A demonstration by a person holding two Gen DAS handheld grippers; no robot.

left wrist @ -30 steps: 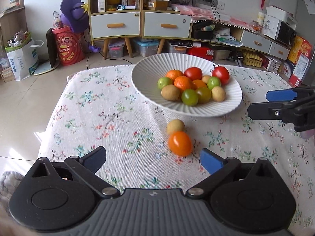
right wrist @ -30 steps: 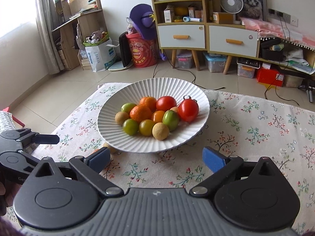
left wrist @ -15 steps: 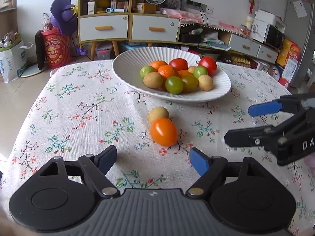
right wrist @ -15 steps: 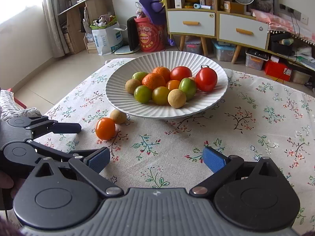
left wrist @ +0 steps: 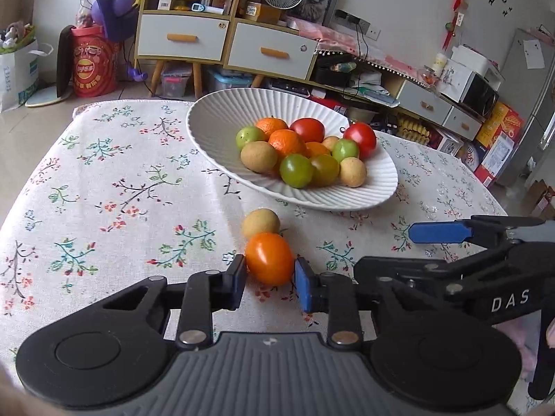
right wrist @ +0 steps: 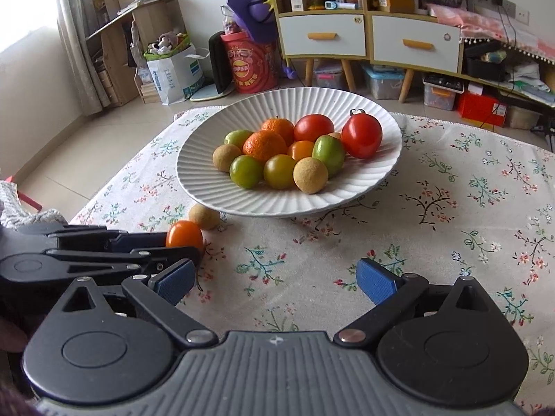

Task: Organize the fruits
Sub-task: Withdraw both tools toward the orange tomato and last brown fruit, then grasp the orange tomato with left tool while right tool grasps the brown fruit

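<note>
The left gripper (left wrist: 270,279) is clamped on an orange tomato (left wrist: 270,258), both blue pads against its sides, on the floral cloth (left wrist: 104,187). Touching the tomato's far side lies a tan fruit (left wrist: 261,222). Beyond that stands the white plate (left wrist: 215,128) heaped with fruit. The right gripper (right wrist: 275,279), just right of the left one, hangs with jaws wide apart and nothing between them, pointed at the plate (right wrist: 381,173).

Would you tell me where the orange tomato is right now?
The orange tomato sits on the tablecloth between the left gripper pads, just before the tan fruit.
</note>
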